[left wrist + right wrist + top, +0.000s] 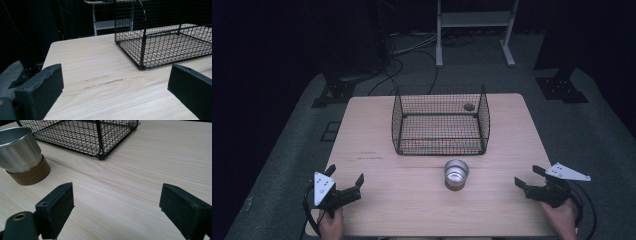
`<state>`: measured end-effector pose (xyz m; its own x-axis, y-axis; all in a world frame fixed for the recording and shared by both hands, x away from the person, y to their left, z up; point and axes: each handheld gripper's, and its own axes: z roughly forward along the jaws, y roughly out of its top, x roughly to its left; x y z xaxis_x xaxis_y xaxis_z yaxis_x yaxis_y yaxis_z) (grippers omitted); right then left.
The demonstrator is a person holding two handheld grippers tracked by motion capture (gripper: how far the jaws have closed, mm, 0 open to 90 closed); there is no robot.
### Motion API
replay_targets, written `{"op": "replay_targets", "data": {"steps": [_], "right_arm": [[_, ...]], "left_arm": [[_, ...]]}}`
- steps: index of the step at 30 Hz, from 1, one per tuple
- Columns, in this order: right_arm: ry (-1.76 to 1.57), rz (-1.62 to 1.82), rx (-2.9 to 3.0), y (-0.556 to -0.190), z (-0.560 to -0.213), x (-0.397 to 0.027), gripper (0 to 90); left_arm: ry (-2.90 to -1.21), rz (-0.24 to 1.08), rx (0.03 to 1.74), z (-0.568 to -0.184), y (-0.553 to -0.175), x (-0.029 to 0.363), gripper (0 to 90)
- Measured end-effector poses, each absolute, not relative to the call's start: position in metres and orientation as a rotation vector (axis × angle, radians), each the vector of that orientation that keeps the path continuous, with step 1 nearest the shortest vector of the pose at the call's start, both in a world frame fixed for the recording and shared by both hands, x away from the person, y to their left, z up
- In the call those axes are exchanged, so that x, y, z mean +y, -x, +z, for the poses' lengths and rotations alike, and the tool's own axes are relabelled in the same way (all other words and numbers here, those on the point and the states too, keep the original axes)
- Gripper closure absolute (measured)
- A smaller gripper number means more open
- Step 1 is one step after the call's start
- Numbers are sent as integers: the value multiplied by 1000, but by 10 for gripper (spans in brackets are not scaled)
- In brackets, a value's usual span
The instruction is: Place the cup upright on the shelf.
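Observation:
A shiny metal cup (456,173) with a brown band at its base stands upright on the wooden table (377,185), just in front of a black wire basket (440,120). In the right gripper view the cup (21,153) is at the upper left and the basket (82,135) behind it. My left gripper (345,178) rests open at the table's front left, nothing between its jaws. My right gripper (528,176) is open at the front right, to the right of the cup and apart from it. The left gripper view has the basket (162,42) ahead to the right.
Some faint scratch marks (105,82) run across the wood ahead of the left gripper. Beyond the table are a white metal stand (474,30), black stand bases (562,87) and cables (397,70) on grey floor. A small dark object (469,106) shows at the basket's far right corner.

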<state>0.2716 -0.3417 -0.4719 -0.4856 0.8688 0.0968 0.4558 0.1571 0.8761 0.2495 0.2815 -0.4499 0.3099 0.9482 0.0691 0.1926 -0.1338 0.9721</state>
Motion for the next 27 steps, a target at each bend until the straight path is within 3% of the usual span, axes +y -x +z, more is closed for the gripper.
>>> {"op": "replay_targets", "data": {"steps": [27], "right_arm": [[-1169,1310,2048,-264,-460,-325,85]], "left_arm": [[-1572,937,1063,-449,-249,283,0]]}}
